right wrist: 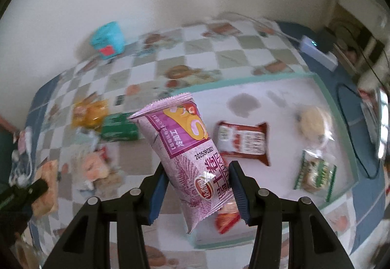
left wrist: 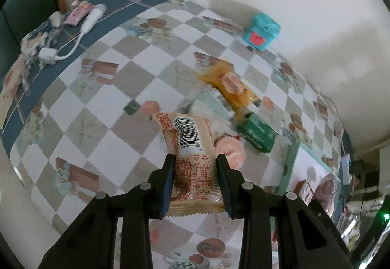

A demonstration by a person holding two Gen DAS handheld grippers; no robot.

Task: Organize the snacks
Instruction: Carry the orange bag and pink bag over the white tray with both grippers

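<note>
The left gripper (left wrist: 195, 162) is clamped on a beige snack packet (left wrist: 192, 149), barcode side up, held by its lower half clear above the bench (left wrist: 97, 103). The packet's crimped bottom edge sticks out behind the pads.

The right gripper (right wrist: 198, 172) pinches a purple snack packet (right wrist: 187, 152) across its lower part; the packet stands tilted, top leaning left, above a white tray (right wrist: 324, 88) with a mint-green rim.

Inside the tray, seen from the right wrist view: a dark red packet (right wrist: 243, 142) lying flat, a round pale biscuit in clear wrap (right wrist: 314, 125) beyond it to the right, a green-and-white packet (right wrist: 315, 172) near the right rim, and a red wrapper (right wrist: 225, 219) partly hidden under the purple packet.

On the bench left of the tray remain loose snacks: a yellow packet (left wrist: 231, 85), a green box (left wrist: 257, 131) just beside it, a pink round-item packet (left wrist: 230, 149) behind the beige one, and a pale packet (left wrist: 207, 103), blurred. A turquoise box with a red label (left wrist: 260, 31) stands near the wall, well apart from the others.

The bench carries a checked cloth with a blue border (left wrist: 73, 32). At its far left corner lie a white cable with adapter (left wrist: 80, 32) and a pink packet (left wrist: 78, 13).
</note>
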